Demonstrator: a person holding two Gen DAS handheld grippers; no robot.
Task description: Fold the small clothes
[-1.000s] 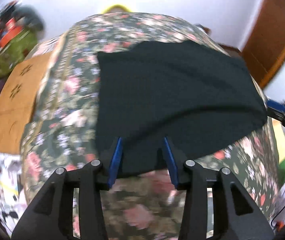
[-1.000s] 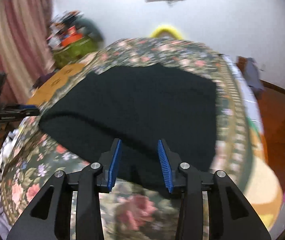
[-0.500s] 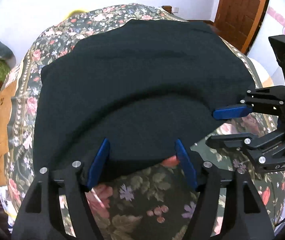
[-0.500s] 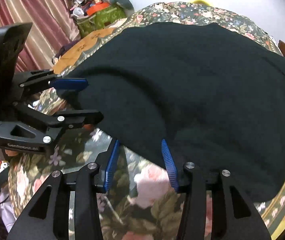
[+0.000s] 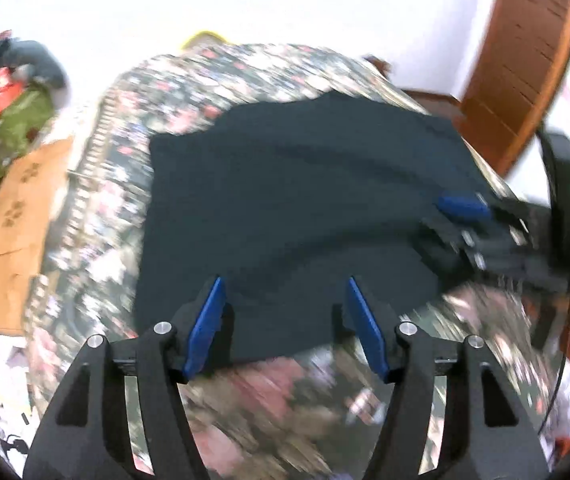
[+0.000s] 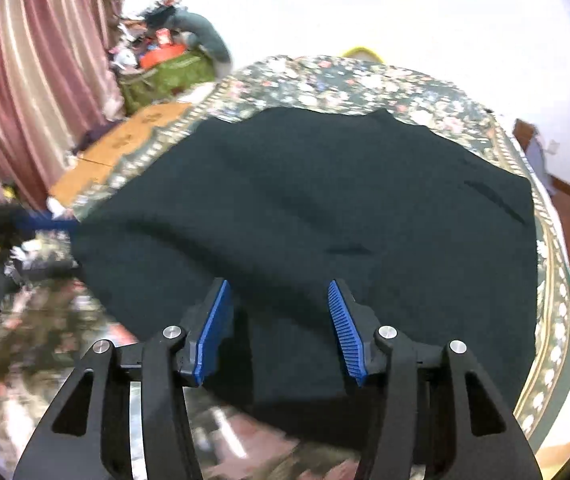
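Observation:
A dark garment (image 5: 285, 208) lies spread flat on a floral bedspread (image 5: 213, 76); it also shows in the right wrist view (image 6: 325, 216). My left gripper (image 5: 285, 320) is open and empty, its blue pads above the garment's near edge. My right gripper (image 6: 279, 322) is open and empty above the garment's near right part. The right gripper also shows blurred at the right of the left wrist view (image 5: 465, 216). The left gripper shows blurred at the left edge of the right wrist view (image 6: 41, 220).
The floral bedspread (image 6: 365, 84) covers the bed. An orange board (image 5: 13, 216) lies along the bed's left side. A green bag with clutter (image 6: 165, 76) stands by striped curtains (image 6: 37, 72). A wooden door (image 5: 521, 64) is at the right. White wall behind.
Both grippers have pulled back and tilted up from the garment's near edge. The view now takes in more of the room. Both stay open. The garment lies as before.

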